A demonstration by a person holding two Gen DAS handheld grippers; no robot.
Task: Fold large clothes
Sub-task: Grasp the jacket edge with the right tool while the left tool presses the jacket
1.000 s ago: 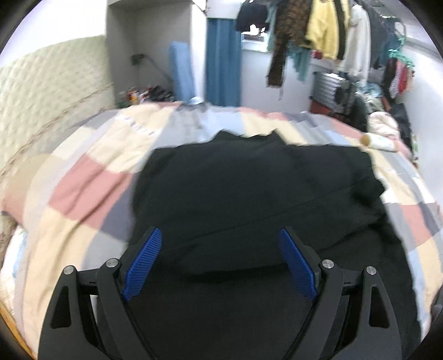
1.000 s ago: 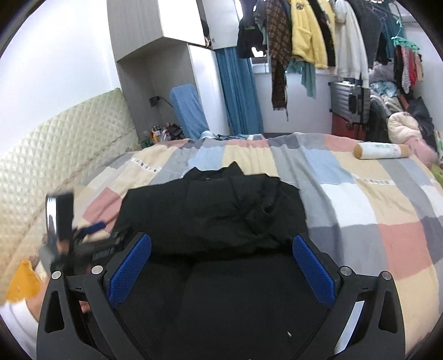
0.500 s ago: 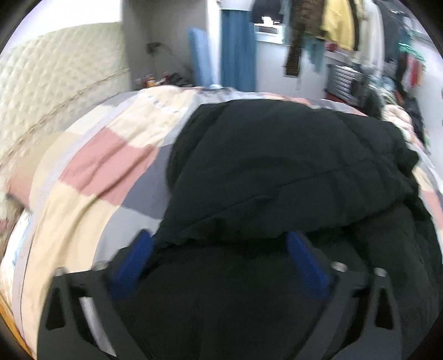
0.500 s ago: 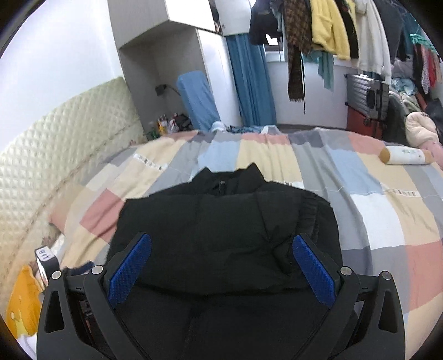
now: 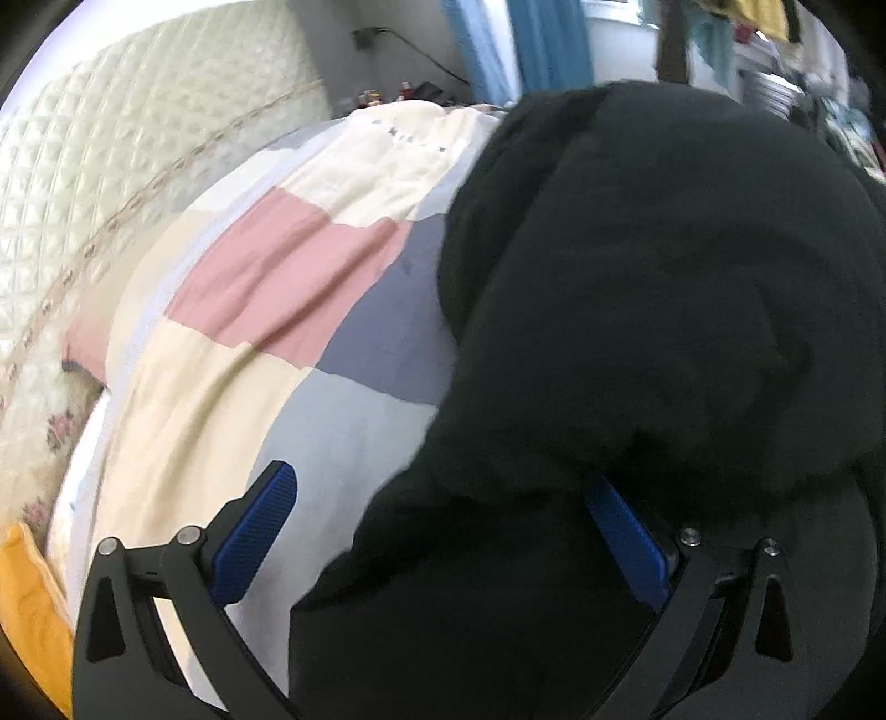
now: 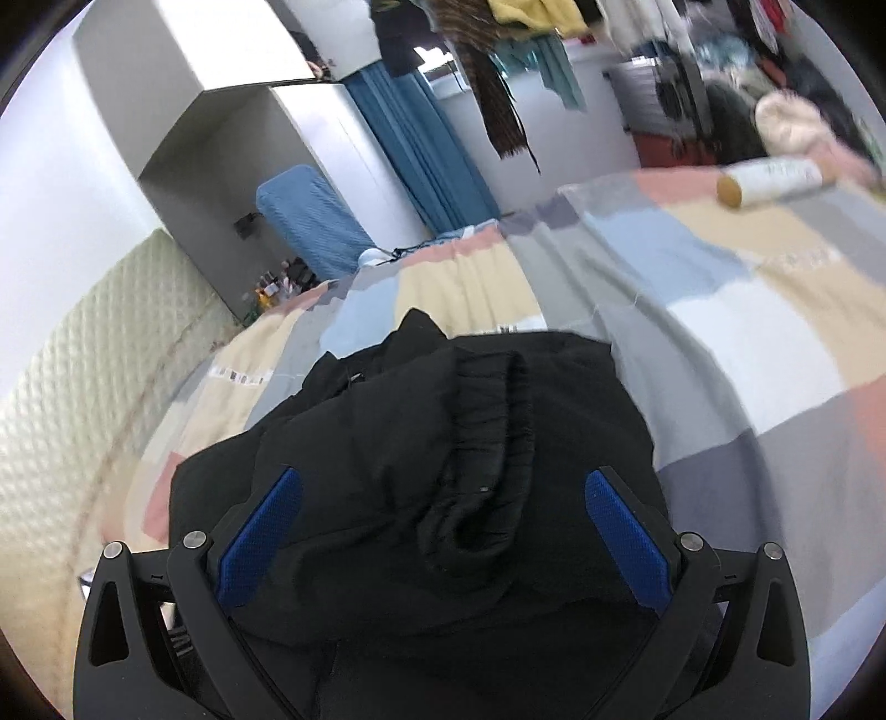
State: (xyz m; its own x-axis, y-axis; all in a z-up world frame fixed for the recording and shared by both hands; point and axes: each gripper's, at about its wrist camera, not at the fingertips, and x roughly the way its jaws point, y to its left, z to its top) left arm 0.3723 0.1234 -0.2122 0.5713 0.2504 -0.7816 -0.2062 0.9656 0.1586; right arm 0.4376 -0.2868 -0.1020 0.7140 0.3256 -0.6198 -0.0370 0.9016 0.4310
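Item: black jacket (image 6: 443,443), lying bunched on our patchwork bedspread (image 6: 720,310). We hold the right gripper (image 6: 440,526) with fingers spread wide, jacket's ribbed cuff (image 6: 493,399) between and beyond them. Left gripper (image 5: 443,531) likewise spread; jacket bulk covers its right fingertip and blocks the view ahead. Left of the fingers: quilted headboard (image 5: 111,183). Far right: a roll (image 6: 775,177).

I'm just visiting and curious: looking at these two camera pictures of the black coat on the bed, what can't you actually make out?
- Left wrist view: the black coat bulges up and hides the tip of the left tool's right finger and most of the room.
- Right wrist view: the coat's lower part runs off the bottom edge behind the right tool.
- Right wrist view: the hanging clothes and the roll on the bedspread are blurred; its label is unreadable.
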